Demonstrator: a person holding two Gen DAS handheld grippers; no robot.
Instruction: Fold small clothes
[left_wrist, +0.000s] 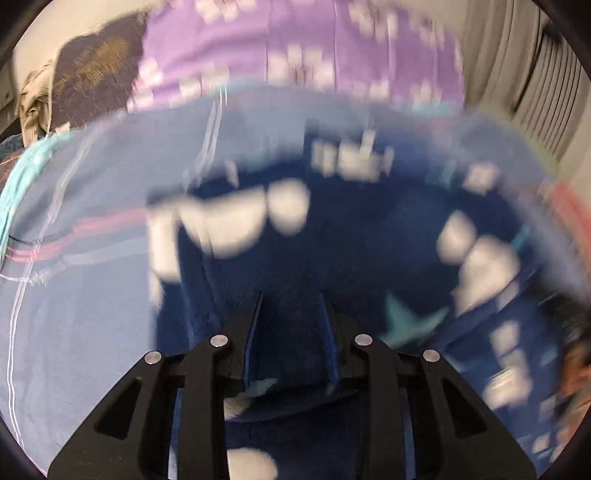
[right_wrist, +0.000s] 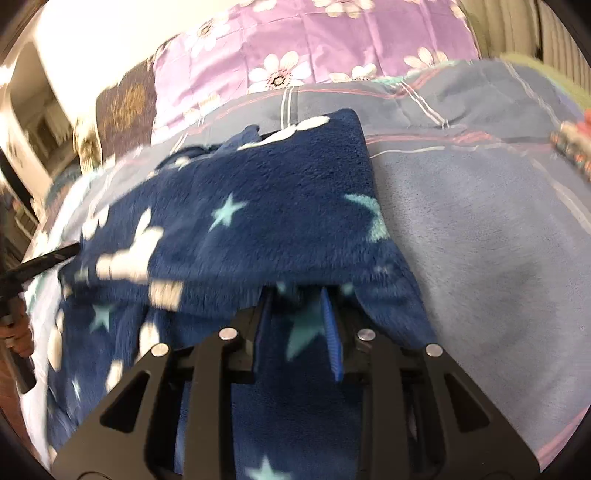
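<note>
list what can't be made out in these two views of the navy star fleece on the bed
- Left wrist view: motion blur smears the fleece garment; its white prints and shape are unreadable.
- Right wrist view: a fold of fleece covers the right gripper tips, so whether the jaws press the cloth is unclear.
- Right wrist view: the left gripper is cut off by the edge.

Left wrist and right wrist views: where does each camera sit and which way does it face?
Left wrist: on the left tongs, angled down at the navy star-print fleece garment, heavily blurred; only its own blue-padded fingers show.
Right wrist: on the right tongs, angled down over the same garment; a hand holding a black handle shows at the left edge.
Shared: the garment, the blue-grey blanket and the purple flowered fabric beyond.
</note>
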